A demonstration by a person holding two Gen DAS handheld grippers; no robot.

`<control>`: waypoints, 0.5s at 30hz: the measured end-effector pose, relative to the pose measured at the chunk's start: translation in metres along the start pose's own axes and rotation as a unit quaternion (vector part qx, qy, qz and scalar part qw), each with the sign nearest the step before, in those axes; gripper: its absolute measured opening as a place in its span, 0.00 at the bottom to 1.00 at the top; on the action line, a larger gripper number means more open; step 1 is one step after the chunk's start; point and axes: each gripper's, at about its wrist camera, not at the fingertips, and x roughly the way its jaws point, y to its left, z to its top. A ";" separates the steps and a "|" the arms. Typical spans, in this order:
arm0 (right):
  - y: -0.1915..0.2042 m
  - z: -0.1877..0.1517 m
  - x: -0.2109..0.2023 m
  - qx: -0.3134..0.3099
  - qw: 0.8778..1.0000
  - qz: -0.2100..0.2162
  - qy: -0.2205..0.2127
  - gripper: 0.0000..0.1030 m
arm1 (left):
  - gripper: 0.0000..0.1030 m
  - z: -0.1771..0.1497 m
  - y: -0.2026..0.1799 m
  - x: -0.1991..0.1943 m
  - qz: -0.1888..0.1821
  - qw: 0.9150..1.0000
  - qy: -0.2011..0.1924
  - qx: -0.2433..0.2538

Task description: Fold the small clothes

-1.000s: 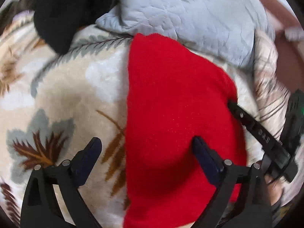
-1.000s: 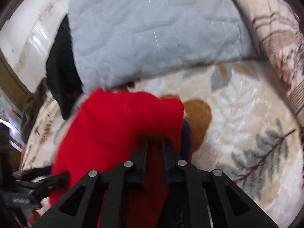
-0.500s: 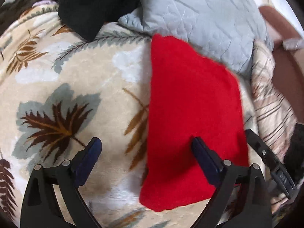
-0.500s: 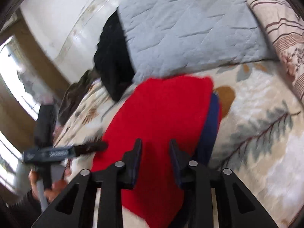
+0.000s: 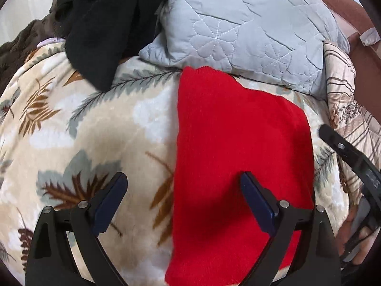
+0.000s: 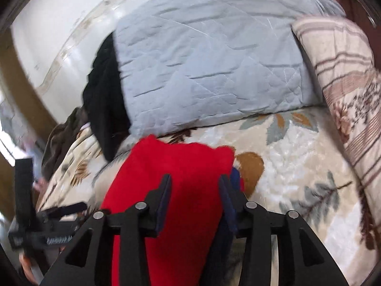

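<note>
A red knitted garment lies folded flat on the leaf-patterned blanket, its far end against the grey pillow. My left gripper hovers wide open over its left edge, nothing between the fingers. In the right wrist view the same red garment shows a dark blue edge along its right side. My right gripper hangs over it, jaws opening, pads not pressing on the cloth. The right gripper also shows at the right edge of the left wrist view.
A grey quilted pillow lies behind the garment, with a black garment to its left and brown cloth beyond. A striped beige pillow stands at the right. A white wall is behind the bed.
My right gripper let go of the red garment's fold and its jaws spread apart. The garment settled flat into a folded rectangle. My left gripper stayed wide open above the left edge.
</note>
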 end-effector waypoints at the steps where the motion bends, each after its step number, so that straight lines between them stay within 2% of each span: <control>1: -0.005 -0.003 0.018 0.003 0.999 -0.027 0.021 0.45 | 0.94 0.001 0.000 0.002 -0.002 1.000 0.001 -0.001; 2: -0.011 -0.008 0.035 0.004 0.997 -0.048 0.053 0.45 | 0.94 0.001 0.000 0.004 -0.004 1.000 0.001 -0.004; 3: -0.019 -0.014 0.048 0.013 0.996 -0.054 0.072 0.51 | 0.94 0.001 0.000 0.005 -0.007 1.000 0.002 -0.005; 4: -0.025 -0.016 0.046 0.029 0.997 -0.049 0.054 0.64 | 0.94 0.002 -0.001 0.008 -0.008 1.000 0.005 -0.005; 7: -0.043 -0.016 0.037 0.079 0.995 -0.032 0.049 0.65 | 0.94 0.003 -0.002 0.009 -0.010 1.000 0.007 -0.003; 10: -0.043 -0.019 0.015 0.066 0.996 -0.044 0.036 0.65 | 0.94 0.003 0.002 0.004 -0.020 1.000 0.010 -0.001; 13: -0.046 -0.023 -0.013 0.070 0.997 -0.018 0.029 0.69 | 0.94 0.003 0.020 -0.003 -0.061 0.998 0.009 -0.031; 15: -0.051 -0.025 -0.022 0.085 0.996 0.008 0.029 0.69 | 0.94 0.001 0.041 0.000 -0.101 0.992 0.024 -0.077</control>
